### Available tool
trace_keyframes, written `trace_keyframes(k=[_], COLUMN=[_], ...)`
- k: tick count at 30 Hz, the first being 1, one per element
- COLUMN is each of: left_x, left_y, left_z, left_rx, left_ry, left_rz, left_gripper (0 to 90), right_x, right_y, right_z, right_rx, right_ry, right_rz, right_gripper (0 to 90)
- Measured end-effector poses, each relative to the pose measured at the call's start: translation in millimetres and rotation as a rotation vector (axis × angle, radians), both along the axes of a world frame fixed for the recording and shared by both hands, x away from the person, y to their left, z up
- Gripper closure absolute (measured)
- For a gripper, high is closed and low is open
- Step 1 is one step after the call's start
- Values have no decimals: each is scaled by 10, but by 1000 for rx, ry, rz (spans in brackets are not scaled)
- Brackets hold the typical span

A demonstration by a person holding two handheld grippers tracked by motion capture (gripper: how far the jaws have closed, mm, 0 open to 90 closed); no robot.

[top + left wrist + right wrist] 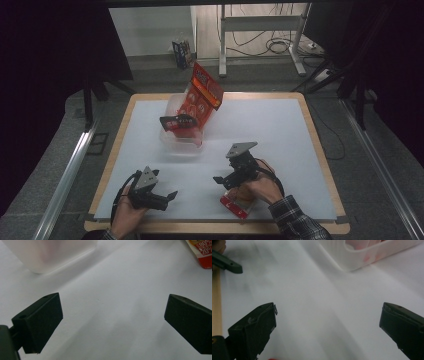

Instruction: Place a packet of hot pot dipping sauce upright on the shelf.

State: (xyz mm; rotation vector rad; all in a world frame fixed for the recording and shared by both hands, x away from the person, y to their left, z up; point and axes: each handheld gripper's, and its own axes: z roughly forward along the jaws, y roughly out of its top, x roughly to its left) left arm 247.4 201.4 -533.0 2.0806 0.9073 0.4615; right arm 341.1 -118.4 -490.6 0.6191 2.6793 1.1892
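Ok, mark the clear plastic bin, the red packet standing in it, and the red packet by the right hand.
clear plastic bin (176,145), high view, front wall.
standing red packet (202,92), high view, upper face.
red packet near the right hand (235,206), high view, exposed end.

Legible print on the red packet, seen from the left hand-held gripper's camera.

The red packet (202,252) at 1 o'clock in the left gripper view carries white numerals "80%" above "20%" on its red band; the surrounding characters are cut off by the frame edge. In the high view, the red packets in the clear tub (176,141) at 12 o'clock and the red packet (235,206) at 5 o'clock bear print too small to read.
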Motion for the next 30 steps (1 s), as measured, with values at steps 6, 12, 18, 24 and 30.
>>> trace_keyframes(k=[6, 12, 18, 24, 30], left_x=[0, 5, 15, 21, 24], left_y=[-12, -21, -35, -45, -45], left_z=[-4, -4, -7, -5, -2], left_rx=[2, 8, 12, 16, 14], left_ry=[-1, 1, 0, -4, -5], left_rz=[-1, -6, -12, -15, -17], left_gripper=[17, 17, 17, 17, 17], right_x=[-142, -258, -383, -494, -601], right_y=[-130, -290, -461, -576, -715], right_z=[-39, -59, -63, -63, -95], right_rx=[2, 20, -1, -51, -48], right_ry=[25, 58, 61, 61, 117], right_rz=[-15, -41, -88, -89, -90], right_gripper=[8, 19, 177, 438, 636])
